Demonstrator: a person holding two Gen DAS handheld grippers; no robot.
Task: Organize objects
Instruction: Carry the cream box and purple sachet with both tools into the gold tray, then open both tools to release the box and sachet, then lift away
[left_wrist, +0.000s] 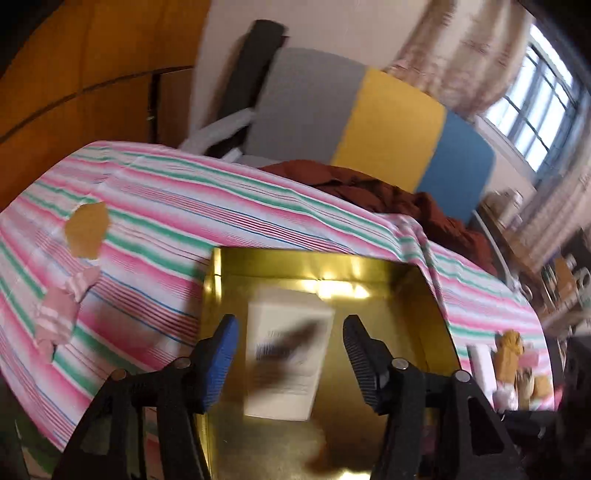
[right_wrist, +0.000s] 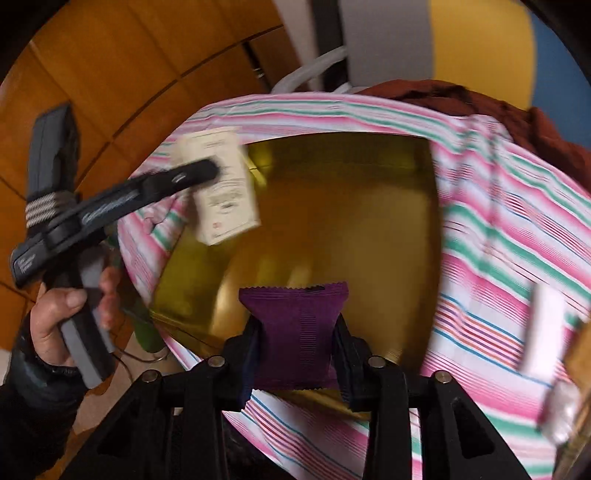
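Observation:
A gold tray (left_wrist: 295, 262) lies on the striped tablecloth; it also shows in the right wrist view (right_wrist: 332, 206). A white printed box (left_wrist: 286, 354) is blurred, between and just beyond the fingers of my open left gripper (left_wrist: 290, 354), over the tray. The fingers do not touch it. In the right wrist view the same box (right_wrist: 225, 192) hangs at the tray's left edge by the left gripper's finger (right_wrist: 184, 177). My right gripper (right_wrist: 295, 350) is shut on a purple sachet (right_wrist: 295, 332) over the tray's near edge.
Pink striped socks (left_wrist: 61, 314) and a hole in the cloth (left_wrist: 86, 230) lie to the left. A brown garment (left_wrist: 388, 195) is heaped at the back. Small packets and a white box (left_wrist: 513, 365) sit at the right; a white box (right_wrist: 543, 328) shows in the right wrist view.

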